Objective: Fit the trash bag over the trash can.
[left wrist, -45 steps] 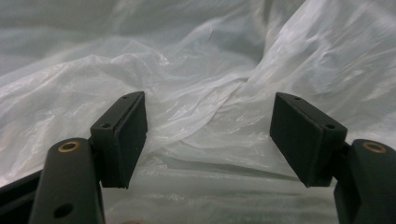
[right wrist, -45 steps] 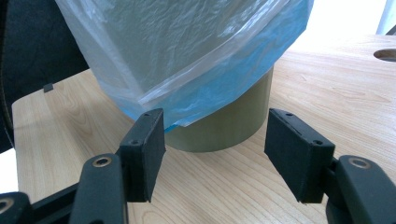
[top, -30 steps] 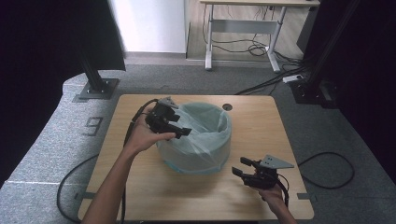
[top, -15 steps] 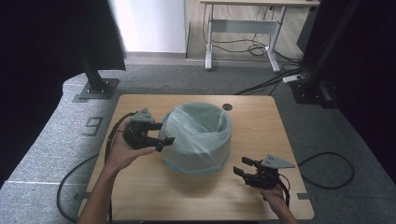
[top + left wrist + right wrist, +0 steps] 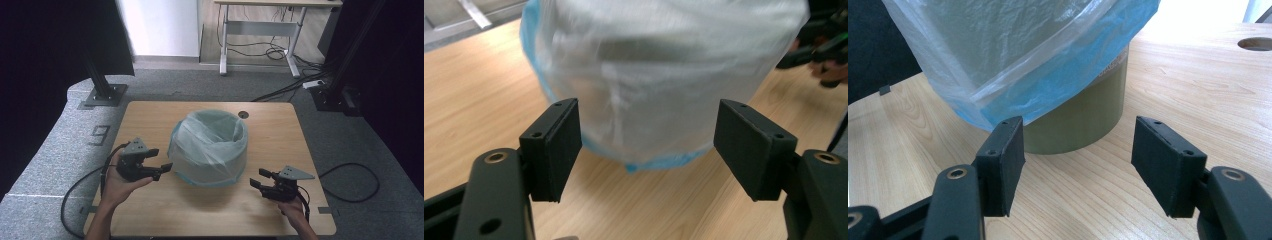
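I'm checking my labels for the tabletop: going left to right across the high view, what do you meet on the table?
Left gripper → bin lined with a plastic bag → right gripper, all over the wooden table.

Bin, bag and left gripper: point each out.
bin (image 5: 1083, 125), right gripper view, on the bare olive wall below the bag's edge.
bag (image 5: 207, 142), high view, on the plastic draped over the near side.
left gripper (image 5: 160, 160), high view, midway between its fingertips.
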`<state>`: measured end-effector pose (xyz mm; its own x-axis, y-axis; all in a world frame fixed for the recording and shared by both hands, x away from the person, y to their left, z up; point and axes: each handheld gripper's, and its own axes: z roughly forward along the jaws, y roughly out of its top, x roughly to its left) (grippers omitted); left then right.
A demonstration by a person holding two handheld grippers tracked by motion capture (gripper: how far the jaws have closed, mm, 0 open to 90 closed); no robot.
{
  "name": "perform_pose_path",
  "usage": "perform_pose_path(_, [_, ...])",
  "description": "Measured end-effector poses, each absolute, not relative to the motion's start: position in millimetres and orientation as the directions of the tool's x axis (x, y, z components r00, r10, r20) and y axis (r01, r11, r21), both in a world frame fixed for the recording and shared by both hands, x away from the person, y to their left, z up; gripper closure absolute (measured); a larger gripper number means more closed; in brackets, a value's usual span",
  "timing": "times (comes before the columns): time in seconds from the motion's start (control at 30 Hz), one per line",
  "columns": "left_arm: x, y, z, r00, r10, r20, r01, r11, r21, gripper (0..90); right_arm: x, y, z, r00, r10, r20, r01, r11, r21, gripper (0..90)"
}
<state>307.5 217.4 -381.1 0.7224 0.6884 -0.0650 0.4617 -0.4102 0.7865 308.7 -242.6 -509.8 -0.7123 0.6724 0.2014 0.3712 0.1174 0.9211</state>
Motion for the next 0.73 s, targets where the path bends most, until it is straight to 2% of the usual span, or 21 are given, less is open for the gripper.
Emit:
perform_pose_path(0.23, [299.0, 225.2, -400.4, 0.711, 0.7, -0.073, 0.486, -0.414, 0.77, 27.0, 310.3, -242.7, -512.1, -0.709, 0.675, 0.204, 0.378, 0.12, 0.918, 36.6])
perform_pose_path(0.73, [305.7, 225.2, -412.1, 0.702, 0.707, -0.092, 0.516, -0.415, 0.75, 26.4, 311.6, -244.0, -512.5, -0.705, 0.679, 0.204, 0.377, 0.116, 0.919, 35.3])
